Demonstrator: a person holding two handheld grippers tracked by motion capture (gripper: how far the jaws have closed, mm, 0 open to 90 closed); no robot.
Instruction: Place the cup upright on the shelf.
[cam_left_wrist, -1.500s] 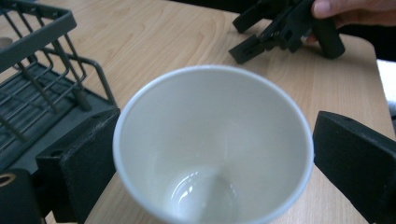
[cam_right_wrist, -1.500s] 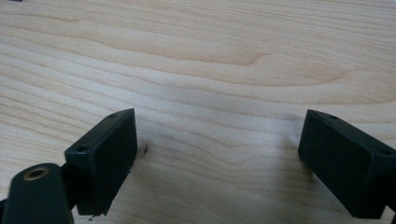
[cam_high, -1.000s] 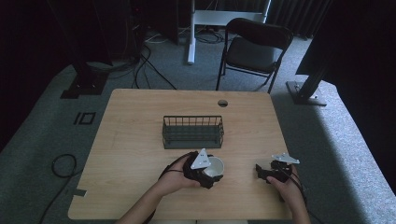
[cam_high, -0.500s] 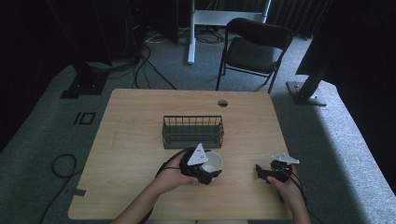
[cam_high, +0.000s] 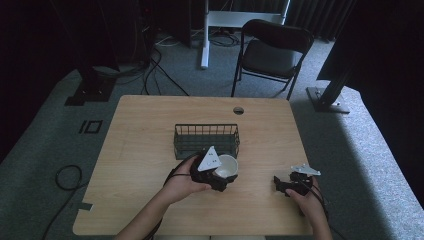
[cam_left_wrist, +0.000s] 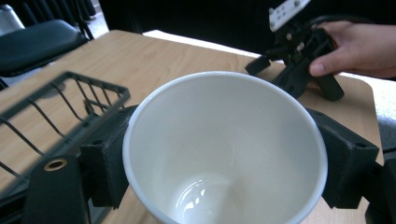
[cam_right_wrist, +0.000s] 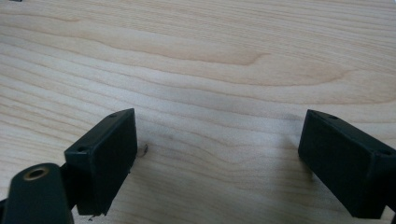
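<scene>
Light wooden bench (cam_high: 150, 150). Left hand-held gripper (cam_high: 216, 176): jaws clamped on either side of a white round ceramic cup (cam_left_wrist: 224, 149), mouth up, held just beside a dark green wire basket (cam_high: 206, 140) at bench centre. Right hand-held gripper (cam_right_wrist: 219, 163): jaws spread wide over bare wood near the bench's right front, nothing between them.

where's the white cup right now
The white cup is between the jaws of the left gripper, near the front middle of the table in the high view, just in front of the wire basket.
</scene>
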